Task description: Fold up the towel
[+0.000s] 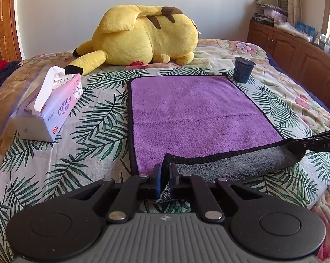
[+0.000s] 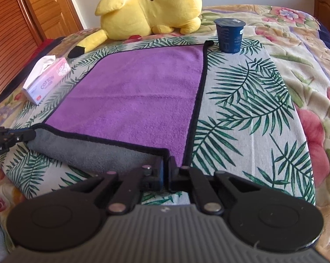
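Both grippers, left gripper (image 1: 165, 175) and right gripper (image 2: 166, 167), are pinching the purple towel (image 1: 186, 109)'s near corners, peeling the hem toward twelve o'clock; the next move probably needs an even carry to the far edge.

The left gripper (image 1: 165, 173) sits low at 6 o'clock in its own view, fingers pointing to 12, jaws pinched nearly together on the near left corner of the towel (image 1: 186, 109). The right gripper (image 2: 166, 166) sits likewise at 6 o'clock in its view, jaws clamped on the near right corner. Each shows in the other's view: the right enters at 3 o'clock, the left at 9 o'clock, both level with the lifted hem.
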`<state>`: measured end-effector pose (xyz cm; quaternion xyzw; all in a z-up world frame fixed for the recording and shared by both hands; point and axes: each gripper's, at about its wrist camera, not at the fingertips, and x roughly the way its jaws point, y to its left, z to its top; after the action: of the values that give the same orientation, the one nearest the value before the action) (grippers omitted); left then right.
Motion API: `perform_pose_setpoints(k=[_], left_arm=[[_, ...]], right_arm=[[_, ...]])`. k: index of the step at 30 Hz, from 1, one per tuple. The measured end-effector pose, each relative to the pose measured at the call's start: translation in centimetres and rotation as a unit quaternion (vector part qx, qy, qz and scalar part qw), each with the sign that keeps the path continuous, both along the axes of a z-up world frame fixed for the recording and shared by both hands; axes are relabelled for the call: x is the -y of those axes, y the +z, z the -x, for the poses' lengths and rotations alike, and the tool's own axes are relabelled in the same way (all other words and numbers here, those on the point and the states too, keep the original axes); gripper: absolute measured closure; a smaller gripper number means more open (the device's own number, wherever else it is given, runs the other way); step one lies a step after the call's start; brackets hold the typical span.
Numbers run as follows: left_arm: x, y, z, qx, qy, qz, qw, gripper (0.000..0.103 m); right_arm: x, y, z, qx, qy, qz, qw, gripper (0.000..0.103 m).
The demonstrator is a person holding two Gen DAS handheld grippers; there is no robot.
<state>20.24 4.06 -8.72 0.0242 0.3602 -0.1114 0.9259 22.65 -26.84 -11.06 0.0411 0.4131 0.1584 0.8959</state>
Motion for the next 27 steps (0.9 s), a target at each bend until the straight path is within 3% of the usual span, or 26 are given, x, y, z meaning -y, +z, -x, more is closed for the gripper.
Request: perform_pose_setpoints(k=[16, 27], left_arm=[[0.3, 1.7, 0.6, 0.029, -0.003, 0.017, 0.9994, 0.103], [0.2, 2.7, 0.6, 0.045, -0.005, 0.025, 0.9987, 0.103]], right_arm=[[-0.1, 2.1, 0.7, 0.069, -0.002, -0.007, 0.998, 0.099], [-0.4, 3.1, 1.0, 0.088, 0.004, -0.005, 0.996, 0.099]])
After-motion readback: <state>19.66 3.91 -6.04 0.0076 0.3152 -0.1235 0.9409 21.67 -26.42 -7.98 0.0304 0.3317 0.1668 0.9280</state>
